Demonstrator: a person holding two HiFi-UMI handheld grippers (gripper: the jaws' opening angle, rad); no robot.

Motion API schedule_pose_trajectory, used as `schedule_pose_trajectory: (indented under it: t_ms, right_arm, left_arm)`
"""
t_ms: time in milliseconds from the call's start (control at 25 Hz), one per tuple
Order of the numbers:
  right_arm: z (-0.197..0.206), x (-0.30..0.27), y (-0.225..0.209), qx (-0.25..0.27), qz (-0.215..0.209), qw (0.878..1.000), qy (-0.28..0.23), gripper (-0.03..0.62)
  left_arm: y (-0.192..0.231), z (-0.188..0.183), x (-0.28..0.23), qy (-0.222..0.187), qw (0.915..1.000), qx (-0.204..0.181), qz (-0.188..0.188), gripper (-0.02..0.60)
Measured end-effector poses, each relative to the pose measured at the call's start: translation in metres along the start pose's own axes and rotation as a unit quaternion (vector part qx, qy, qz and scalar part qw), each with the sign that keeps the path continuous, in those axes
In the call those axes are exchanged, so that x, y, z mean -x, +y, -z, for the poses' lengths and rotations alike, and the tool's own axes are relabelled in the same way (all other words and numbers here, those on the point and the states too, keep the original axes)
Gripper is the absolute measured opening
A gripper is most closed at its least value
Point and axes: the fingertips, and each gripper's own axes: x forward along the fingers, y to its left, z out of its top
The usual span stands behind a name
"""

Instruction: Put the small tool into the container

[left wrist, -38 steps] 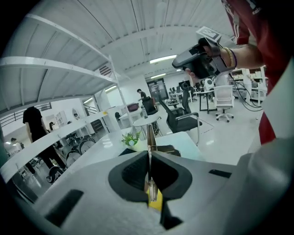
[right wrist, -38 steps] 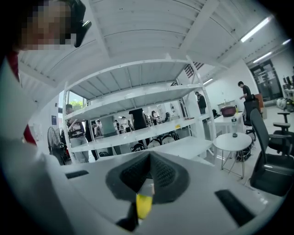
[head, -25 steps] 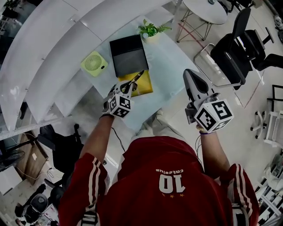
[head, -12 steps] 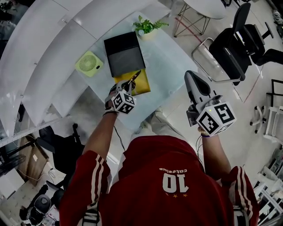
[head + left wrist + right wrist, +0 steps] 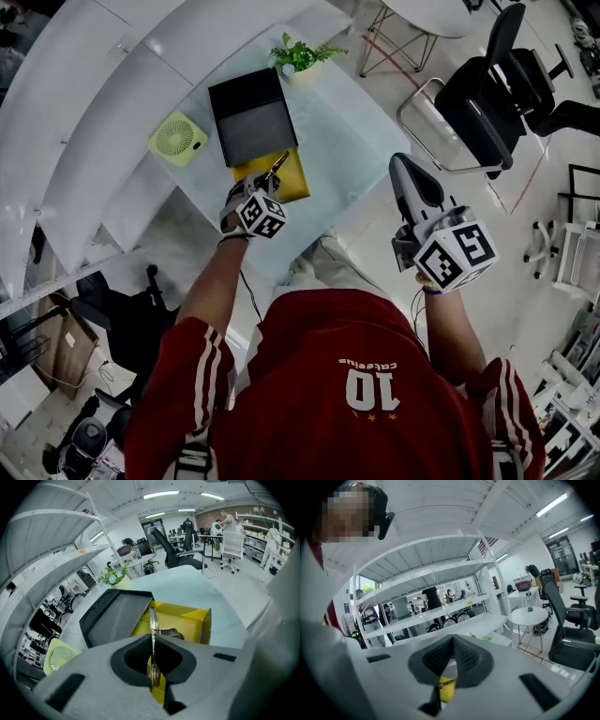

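- Your left gripper (image 5: pixel 152 638) is clamped on the small tool (image 5: pixel 152 619). This is a thin, bright metal piece seen edge-on between the dark ribbed pads, with a curved lever branching off its side.
- The tool projects over the open top of the container (image 5: pixel 190 620), a yellow, square, smooth-walled box. I cannot tell from any view whether the tool touches the box floor.
- In the head view the left gripper (image 5: pixel 267 185) sits at the near edge of the container (image 5: pixel 292 180). The tool (image 5: pixel 278 165) shows there only as a small dark sliver.
- Your right gripper (image 5: pixel 453 640) has its pads pressed together with nothing between them. A patch of yellow shows through the gap below them.
- The head view places the right gripper (image 5: pixel 402 162) well apart from the container, out past the edge of the worktop (image 5: pixel 347 141).
- The worktop is pale, glossy and faintly green.
- A matte black tray (image 5: pixel 251 117) with a raised rim lies just beyond the container.
- The left gripper view shows the tray's (image 5: pixel 112 616) finely textured panel, which the head view does not resolve.
- A pale green round fan (image 5: pixel 176 139) with a slotted grille lies to the tray's left.
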Motion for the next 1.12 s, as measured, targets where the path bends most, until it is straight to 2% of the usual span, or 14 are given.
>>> schedule_pose_trajectory:
  t_ms: [200, 480, 1120]
  right_arm:
    - [0.003, 0.002, -0.004, -0.007, 0.001, 1.0, 0.002, 0.005]
    - [0.006, 0.002, -0.008, -0.02, 0.003, 1.0, 0.004, 0.005]
    - [0.009, 0.0, -0.002, -0.027, -0.006, 1.0, 0.003, 0.005]
  left_arm:
    - [-0.004, -0.002, -0.009, 0.017, 0.9996, -0.02, -0.007, 0.009]
    - [-0.022, 0.0, -0.013, 0.02, 0.9984, -0.053, 0.001, 0.015]
    - [-0.049, 0.007, -0.009, 0.022, 0.9974, -0.036, 0.058, 0.11]
